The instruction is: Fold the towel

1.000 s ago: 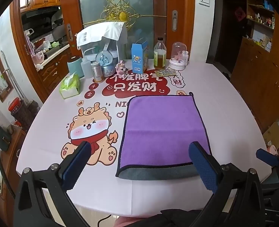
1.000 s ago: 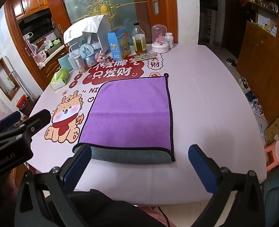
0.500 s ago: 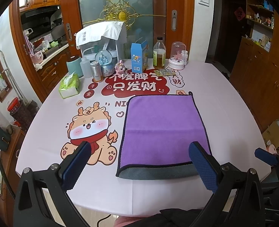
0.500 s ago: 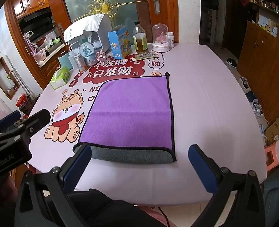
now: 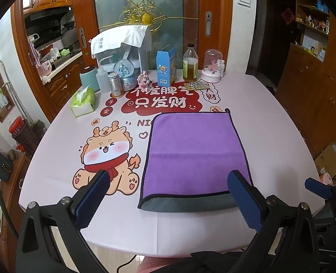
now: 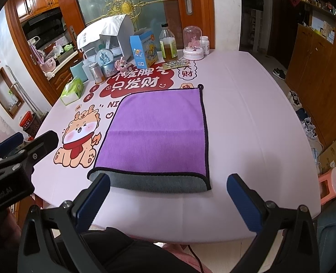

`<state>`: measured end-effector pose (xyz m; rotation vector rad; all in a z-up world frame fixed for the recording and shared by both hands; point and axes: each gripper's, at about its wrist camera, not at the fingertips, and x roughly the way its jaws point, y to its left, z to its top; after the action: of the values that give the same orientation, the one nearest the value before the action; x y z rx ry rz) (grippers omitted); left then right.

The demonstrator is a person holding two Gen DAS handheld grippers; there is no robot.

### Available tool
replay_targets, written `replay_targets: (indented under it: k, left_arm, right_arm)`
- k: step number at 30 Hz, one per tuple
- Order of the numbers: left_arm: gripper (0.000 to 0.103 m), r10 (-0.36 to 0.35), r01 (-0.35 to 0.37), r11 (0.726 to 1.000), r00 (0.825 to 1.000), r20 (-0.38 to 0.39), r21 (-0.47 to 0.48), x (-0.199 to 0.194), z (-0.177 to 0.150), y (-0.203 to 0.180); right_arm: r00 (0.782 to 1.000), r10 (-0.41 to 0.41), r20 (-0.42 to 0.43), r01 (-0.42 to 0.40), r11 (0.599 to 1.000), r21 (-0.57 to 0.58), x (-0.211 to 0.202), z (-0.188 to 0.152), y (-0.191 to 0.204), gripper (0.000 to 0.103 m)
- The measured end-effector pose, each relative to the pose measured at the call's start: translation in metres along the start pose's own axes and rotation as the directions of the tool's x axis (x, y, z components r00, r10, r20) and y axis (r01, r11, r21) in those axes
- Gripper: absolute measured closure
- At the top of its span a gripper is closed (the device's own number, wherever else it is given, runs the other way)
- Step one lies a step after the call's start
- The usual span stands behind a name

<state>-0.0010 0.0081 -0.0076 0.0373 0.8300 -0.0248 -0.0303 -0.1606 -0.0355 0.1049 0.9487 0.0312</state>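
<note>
We're in somebody's home, dining room by the looks of it: a table (image 5: pixel 270 118) under a cartoon-print cloth, tissue pack (image 5: pixel 83 100) and snow globe (image 5: pixel 124 72) top centre, a kitchen range hood (image 5: pixel 50 16) upper left, shoes (image 6: pixel 279 74) on the floor at right.

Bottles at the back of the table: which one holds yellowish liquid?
The tall clear bottle with the dark cap, between the blue box and the glass dome. The white squeeze bottle and small pill bottle are opaque.
</note>
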Motion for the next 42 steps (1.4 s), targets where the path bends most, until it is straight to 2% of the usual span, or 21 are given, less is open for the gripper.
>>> replay_targets:
  k: [8,10,18,23,31,42]
  left_arm:
    - [0.001,0.012,-0.012,1.0,1.0,-0.013,-0.012,-0.006,-0.006,-0.007]
    - [0.001,0.011,-0.011,1.0,1.0,-0.028,-0.02,-0.006,-0.008,-0.008]
    - [0.001,0.01,-0.012,1.0,0.998,-0.063,-0.028,-0.006,-0.011,-0.01]
    - [0.001,0.021,-0.022,1.0,0.998,-0.06,-0.007,-0.004,-0.006,-0.009]
    - [0.001,0.007,-0.004,1.0,0.994,-0.112,0.022,0.011,-0.002,-0.004]
    - [0.001,0.001,0.01,0.998,0.978,-0.207,0.054,0.051,-0.007,0.008]
  right_arm:
    - [1.0,0.001,-0.004,-0.001,1.0,0.0,-0.002,0.005,-0.005,0.001]
    - [1.0,0.008,-0.012,-0.008,1.0,-0.005,0.003,-0.009,0.001,0.001]
    - [0.999,0.044,-0.018,-0.044,0.999,-0.009,-0.005,-0.023,-0.008,0.001]
    - [0.997,0.072,-0.021,-0.071,0.997,0.017,-0.004,-0.013,-0.02,0.001]
    - [0.998,0.059,0.005,-0.06,0.997,0.052,-0.002,-0.005,-0.038,0.001]
    - [1.0,0.02,0.008,-0.021,1.0,0.019,0.019,0.002,-0.056,0.001]
